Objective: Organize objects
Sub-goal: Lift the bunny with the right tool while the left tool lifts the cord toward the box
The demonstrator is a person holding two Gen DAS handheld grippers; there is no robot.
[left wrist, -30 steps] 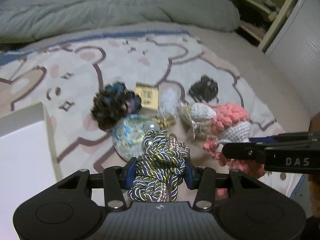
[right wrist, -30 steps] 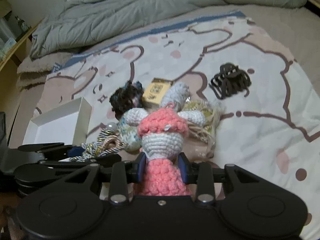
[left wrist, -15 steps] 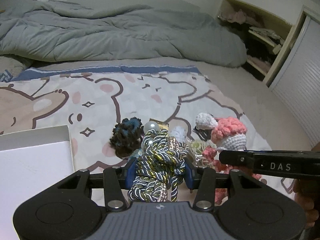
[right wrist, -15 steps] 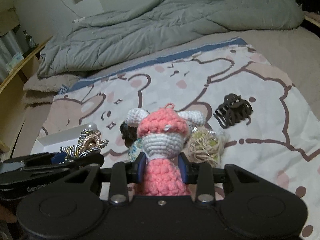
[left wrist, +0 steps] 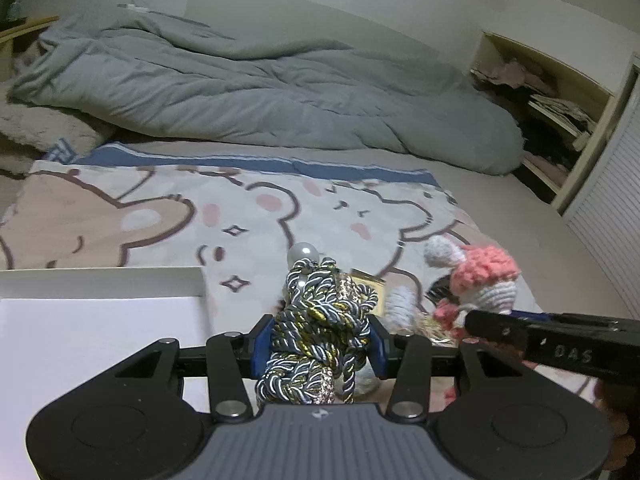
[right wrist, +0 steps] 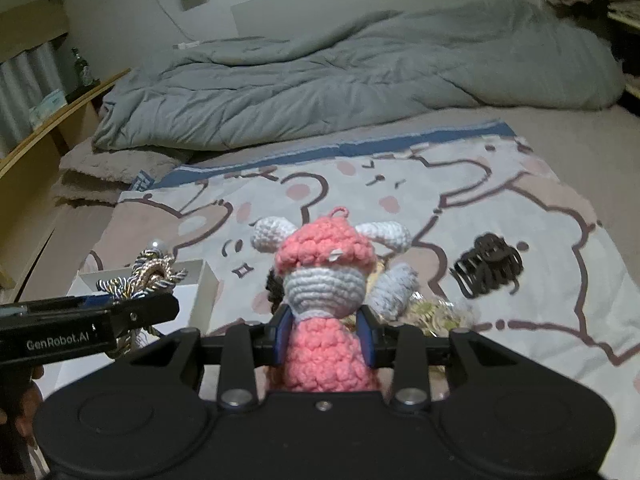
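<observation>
- Left wrist view: the left gripper [left wrist: 320, 346] pinches the braided cord knot [left wrist: 320, 320] between both blue pads, held above the bear-print blanket [left wrist: 160, 216]. The white box [left wrist: 92, 320] sits at lower left.
- Right wrist view: the right gripper [right wrist: 325, 334] is clamped on the pink crochet doll [right wrist: 326, 300], upright above the blanket. A dark hair claw [right wrist: 486, 268] lies to the right, apart from the doll.

Bare bear-print blanket [right wrist: 500, 200] lying open toward its far edge, grey duvet [right wrist: 340, 80] blocking beyond, white box [left wrist: 100, 320] sitting at the near left, hair claw [right wrist: 486, 270] lying right, small trinkets [right wrist: 432, 312] crowding the near middle.
</observation>
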